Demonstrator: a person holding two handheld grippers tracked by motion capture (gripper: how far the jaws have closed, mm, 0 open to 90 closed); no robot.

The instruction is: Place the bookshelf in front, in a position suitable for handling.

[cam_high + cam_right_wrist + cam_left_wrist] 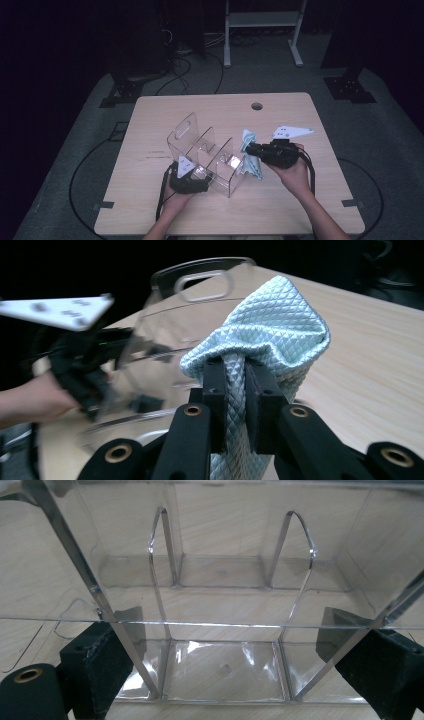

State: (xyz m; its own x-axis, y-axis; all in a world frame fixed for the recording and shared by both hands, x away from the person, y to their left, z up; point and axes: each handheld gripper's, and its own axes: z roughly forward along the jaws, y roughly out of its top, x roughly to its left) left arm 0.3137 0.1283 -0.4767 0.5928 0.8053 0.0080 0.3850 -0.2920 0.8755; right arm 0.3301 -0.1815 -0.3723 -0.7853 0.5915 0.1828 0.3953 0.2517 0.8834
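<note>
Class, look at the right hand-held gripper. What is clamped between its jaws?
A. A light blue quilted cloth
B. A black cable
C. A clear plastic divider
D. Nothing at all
A. In the right gripper view the right hand-held gripper has its jaws closed on a fold of the light blue quilted cloth, which bunches above them; the high view shows the cloth beside the clear organizer.

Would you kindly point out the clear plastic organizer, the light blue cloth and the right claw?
clear plastic organizer (pixel 186 131), high view, on its tall handled end wall.
light blue cloth (pixel 272 327), right gripper view, on the quilted fold above the jaws.
right claw (pixel 235 390), right gripper view, midway between its fingertips, shut on the cloth.
</note>
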